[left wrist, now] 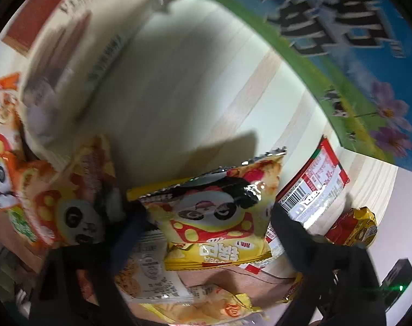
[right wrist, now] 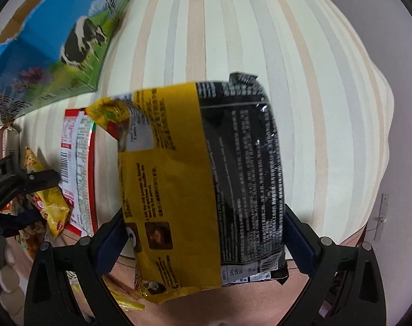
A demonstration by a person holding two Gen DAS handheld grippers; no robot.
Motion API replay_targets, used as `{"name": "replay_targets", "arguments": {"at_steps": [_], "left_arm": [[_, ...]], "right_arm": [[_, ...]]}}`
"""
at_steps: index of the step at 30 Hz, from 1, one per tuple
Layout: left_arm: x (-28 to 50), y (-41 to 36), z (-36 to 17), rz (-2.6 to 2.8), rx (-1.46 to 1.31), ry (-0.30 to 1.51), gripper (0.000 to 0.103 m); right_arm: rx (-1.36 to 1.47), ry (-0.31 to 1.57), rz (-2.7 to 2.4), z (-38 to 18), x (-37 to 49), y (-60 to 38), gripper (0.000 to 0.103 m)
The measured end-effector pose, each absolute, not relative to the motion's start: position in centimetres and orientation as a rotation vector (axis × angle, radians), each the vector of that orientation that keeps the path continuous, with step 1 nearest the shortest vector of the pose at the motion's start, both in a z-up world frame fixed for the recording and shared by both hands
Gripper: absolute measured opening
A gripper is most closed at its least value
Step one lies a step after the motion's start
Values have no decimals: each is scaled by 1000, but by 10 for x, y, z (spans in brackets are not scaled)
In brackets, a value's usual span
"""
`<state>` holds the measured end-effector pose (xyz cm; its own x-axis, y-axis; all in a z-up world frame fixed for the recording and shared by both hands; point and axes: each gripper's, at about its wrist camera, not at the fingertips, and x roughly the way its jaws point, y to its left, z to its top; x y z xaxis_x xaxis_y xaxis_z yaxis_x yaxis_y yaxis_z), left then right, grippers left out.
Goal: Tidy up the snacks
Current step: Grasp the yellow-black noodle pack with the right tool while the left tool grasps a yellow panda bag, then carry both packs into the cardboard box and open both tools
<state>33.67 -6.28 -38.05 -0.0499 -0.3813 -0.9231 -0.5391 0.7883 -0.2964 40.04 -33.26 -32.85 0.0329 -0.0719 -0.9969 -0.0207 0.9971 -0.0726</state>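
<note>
In the left wrist view my left gripper (left wrist: 206, 217) reaches down into a heap of snacks, its dark fingers pressed on either side of a yellow panda snack packet (left wrist: 214, 209). The right wrist view shows that same packet (right wrist: 52, 206) between the left gripper's fingers (right wrist: 43, 176) at the left edge. My right gripper (right wrist: 204, 241) is shut on a yellow and black noodle packet (right wrist: 206, 176), held flat above the striped cloth (right wrist: 301, 81), its blue pads (right wrist: 111, 244) gripping both long sides.
A blue and green cow-print carton (left wrist: 342, 54) (right wrist: 56, 43) stands at the back. A red and white packet (left wrist: 312, 184) (right wrist: 78, 168) lies by the heap, with a red-gold packet (left wrist: 352, 228) beside it. Orange panda packets (left wrist: 75, 203) and a cream box (left wrist: 78, 49) lie to the left.
</note>
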Motion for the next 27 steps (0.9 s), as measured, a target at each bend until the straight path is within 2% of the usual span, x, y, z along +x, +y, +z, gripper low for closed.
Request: {"name": "replay_targets", "arguments": {"at_steps": [3, 9, 17, 27], "left_arm": [[332, -66, -360, 122, -661, 1636, 62], [336, -81, -330, 89, -455, 1579, 60], [324, -130, -271, 30, -63, 1433, 59], [297, -133, -140, -68, 2, 1256, 59]], "right_arm": [[-65, 1532, -47, -332, 404, -330, 100], [-46, 1488, -36, -329, 403, -322, 87], [25, 1450, 2, -322, 383, -292, 87], [136, 1335, 114, -262, 363, -218, 87]]}}
